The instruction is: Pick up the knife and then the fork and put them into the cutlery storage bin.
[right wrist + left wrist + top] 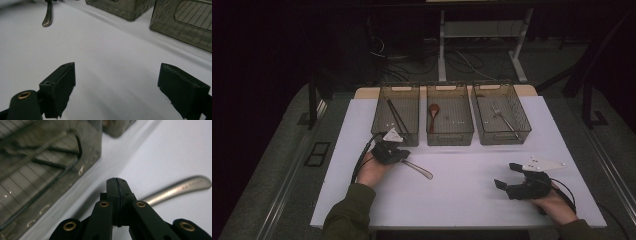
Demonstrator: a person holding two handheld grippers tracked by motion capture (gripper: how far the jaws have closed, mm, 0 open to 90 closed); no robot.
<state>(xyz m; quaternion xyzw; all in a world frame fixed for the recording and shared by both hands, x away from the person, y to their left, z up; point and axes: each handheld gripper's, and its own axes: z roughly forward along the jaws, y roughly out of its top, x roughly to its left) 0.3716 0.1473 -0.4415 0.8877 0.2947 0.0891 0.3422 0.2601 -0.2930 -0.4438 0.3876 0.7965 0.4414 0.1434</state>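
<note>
A metal utensil (419, 170) lies on the white table top (462, 200), its handle (180, 186) pointing right and toward the person. My left gripper (398, 156) is shut on its thin far part, just in front of the left bin. In the left gripper view the jaws (116, 180) are pressed together and hide the utensil's head. My right gripper (507, 175) stands open low over the table at the near right with nothing between its jaws (117, 82). The utensil's handle (47, 17) lies far off in that view.
Three smoky clear bins stand in a row at the back. The left bin (399, 86) holds dark chopsticks (395, 116), the middle bin (450, 135) a brown wooden spoon (433, 112), the right bin (502, 85) a metal fork (504, 119). The left bin's wall (50, 170) is close to my left jaws.
</note>
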